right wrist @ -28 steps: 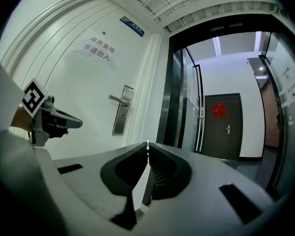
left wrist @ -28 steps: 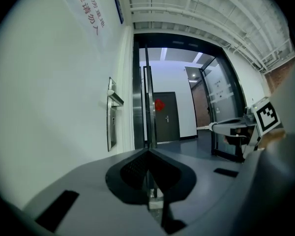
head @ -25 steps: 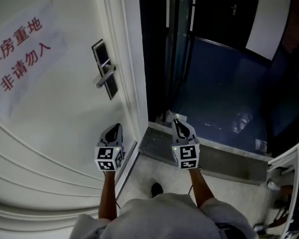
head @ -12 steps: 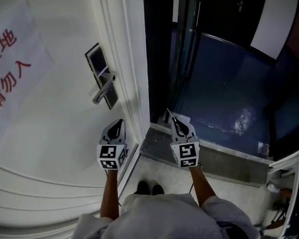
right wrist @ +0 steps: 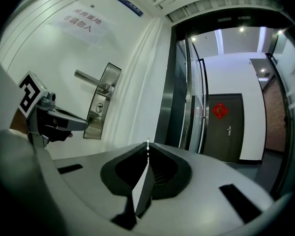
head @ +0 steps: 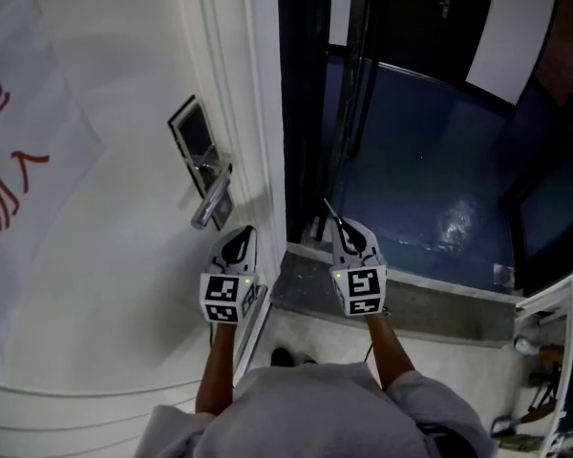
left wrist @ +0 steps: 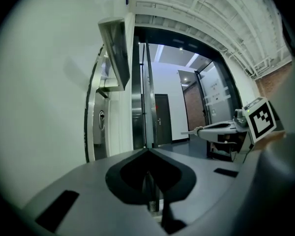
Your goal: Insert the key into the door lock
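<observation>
The key [right wrist: 147, 145] shows only as a thin, flat, silvery sliver seen edge-on. Its tip pokes from the right gripper [head: 341, 225], whose smooth grey jaws are pinched tight on it. It sits off to the right of the lock plate [head: 195, 137], not touching it, in front of the dark doorway [head: 306, 113]. The lock plate is a tall rectangle of brushed metal with a straight lever handle [head: 213, 199], set in a smooth white door [head: 124, 256]. Just below the plate, the left gripper [head: 242, 237] has its jaws pressed together, with nothing between them.
</observation>
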A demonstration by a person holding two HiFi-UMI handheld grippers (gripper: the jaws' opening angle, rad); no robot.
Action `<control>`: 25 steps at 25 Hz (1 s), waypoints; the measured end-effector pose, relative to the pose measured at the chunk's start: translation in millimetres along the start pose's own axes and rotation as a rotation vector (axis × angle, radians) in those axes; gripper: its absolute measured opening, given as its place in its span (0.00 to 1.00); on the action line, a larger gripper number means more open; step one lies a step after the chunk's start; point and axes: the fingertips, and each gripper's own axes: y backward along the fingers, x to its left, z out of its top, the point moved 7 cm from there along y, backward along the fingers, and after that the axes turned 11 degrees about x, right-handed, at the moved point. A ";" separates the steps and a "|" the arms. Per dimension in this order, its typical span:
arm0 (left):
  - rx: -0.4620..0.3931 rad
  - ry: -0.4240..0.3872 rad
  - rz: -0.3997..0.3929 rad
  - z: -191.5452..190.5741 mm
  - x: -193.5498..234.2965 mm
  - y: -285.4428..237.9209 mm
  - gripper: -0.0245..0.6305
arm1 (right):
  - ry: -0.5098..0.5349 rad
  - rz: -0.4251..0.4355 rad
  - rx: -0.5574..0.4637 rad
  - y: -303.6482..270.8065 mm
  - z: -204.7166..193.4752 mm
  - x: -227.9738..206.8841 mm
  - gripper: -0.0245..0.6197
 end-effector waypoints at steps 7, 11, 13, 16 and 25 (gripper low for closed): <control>-0.009 0.008 -0.047 0.4 9.9 -9.3 0.06 | -0.006 -0.041 0.022 -10.8 -1.5 6.9 0.08; -0.009 0.019 -0.069 -1.2 12.3 -17.0 0.06 | -0.008 -0.040 0.023 -19.0 -2.7 9.2 0.08; -0.003 0.025 -0.062 -3.2 14.8 -20.8 0.06 | -0.008 -0.032 0.026 -24.5 -3.7 8.2 0.08; 0.009 0.027 -0.042 -4.4 19.5 -29.4 0.06 | -0.010 -0.019 0.020 -36.6 -3.0 1.8 0.08; 0.001 0.079 0.060 4.4 25.4 -60.0 0.06 | 0.027 0.074 -0.001 -81.3 5.4 -29.7 0.08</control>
